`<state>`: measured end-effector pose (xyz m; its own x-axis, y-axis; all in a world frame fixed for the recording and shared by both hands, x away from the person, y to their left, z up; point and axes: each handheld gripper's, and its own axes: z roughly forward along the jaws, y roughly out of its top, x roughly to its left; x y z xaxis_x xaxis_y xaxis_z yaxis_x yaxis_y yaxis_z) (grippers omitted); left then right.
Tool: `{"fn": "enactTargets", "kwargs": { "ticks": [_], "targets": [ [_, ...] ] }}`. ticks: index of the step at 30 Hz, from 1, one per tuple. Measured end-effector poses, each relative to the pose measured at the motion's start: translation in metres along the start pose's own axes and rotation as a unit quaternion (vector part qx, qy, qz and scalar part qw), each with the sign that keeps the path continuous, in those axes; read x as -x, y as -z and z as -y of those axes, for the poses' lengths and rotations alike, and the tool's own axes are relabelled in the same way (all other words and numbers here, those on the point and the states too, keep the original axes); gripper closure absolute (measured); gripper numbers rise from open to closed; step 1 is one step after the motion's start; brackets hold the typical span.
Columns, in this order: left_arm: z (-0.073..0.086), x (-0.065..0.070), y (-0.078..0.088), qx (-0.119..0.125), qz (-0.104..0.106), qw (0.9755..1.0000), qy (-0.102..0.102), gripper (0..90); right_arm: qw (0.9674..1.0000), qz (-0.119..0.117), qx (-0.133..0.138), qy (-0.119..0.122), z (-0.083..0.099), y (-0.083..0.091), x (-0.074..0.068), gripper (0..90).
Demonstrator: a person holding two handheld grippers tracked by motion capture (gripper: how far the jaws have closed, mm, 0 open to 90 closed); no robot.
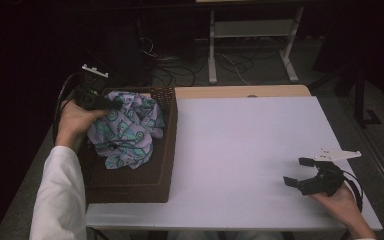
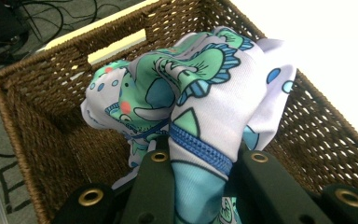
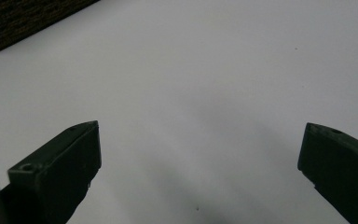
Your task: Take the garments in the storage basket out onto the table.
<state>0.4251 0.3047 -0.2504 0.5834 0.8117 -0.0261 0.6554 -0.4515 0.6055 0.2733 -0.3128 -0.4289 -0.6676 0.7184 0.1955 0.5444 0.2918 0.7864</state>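
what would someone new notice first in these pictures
The bright patterned cloth, lilac with green and blue cartoon prints, bunched in the brown wicker basket at the table's left side. The left gripper is shut on a fold of it. Far off on the bare white table, the right gripper waits with jaws open.

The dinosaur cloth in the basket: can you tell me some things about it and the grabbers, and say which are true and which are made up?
1. The left gripper is shut on the dinosaur-print cloth. True.
2. The cloth lies flat on the white table. False: it is bunched up in the brown wicker basket.
3. The right gripper is open, with nothing between its jaws. True.
4. The basket stands at the table's right side. False: it stands at the left side.
5. The right gripper holds a corner of the cloth. False: it is far from the cloth, over bare table.
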Motion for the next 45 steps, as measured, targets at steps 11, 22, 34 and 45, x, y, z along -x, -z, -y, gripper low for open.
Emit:
{"fn": "enactTargets", "kwargs": {
  "ticks": [11, 22, 34, 45],
  "targets": [
    [-0.009, 0.003, 0.020, 0.004, 0.018, 0.9997, -0.012, 78.9, 1.0000, 0.001, 0.001, -0.001, 0.000, 0.001, -0.001, 0.0],
    [-0.015, 0.004, 0.044, 0.007, 0.017, 0.9996, -0.020, 78.9, 1.0000, 0.001, 0.002, -0.002, -0.001, 0.001, -0.001, 0.0],
    [-0.026, 0.008, 0.069, 0.002, 0.022, 0.9991, -0.037, 78.9, 1.0000, 0.000, 0.001, -0.002, -0.001, 0.000, -0.001, 0.0],
    [-0.035, 0.012, 0.082, -0.008, 0.024, 0.9985, -0.048, 79.0, 1.0000, -0.001, 0.000, -0.002, -0.001, 0.000, -0.001, 0.0]
  ]
}}
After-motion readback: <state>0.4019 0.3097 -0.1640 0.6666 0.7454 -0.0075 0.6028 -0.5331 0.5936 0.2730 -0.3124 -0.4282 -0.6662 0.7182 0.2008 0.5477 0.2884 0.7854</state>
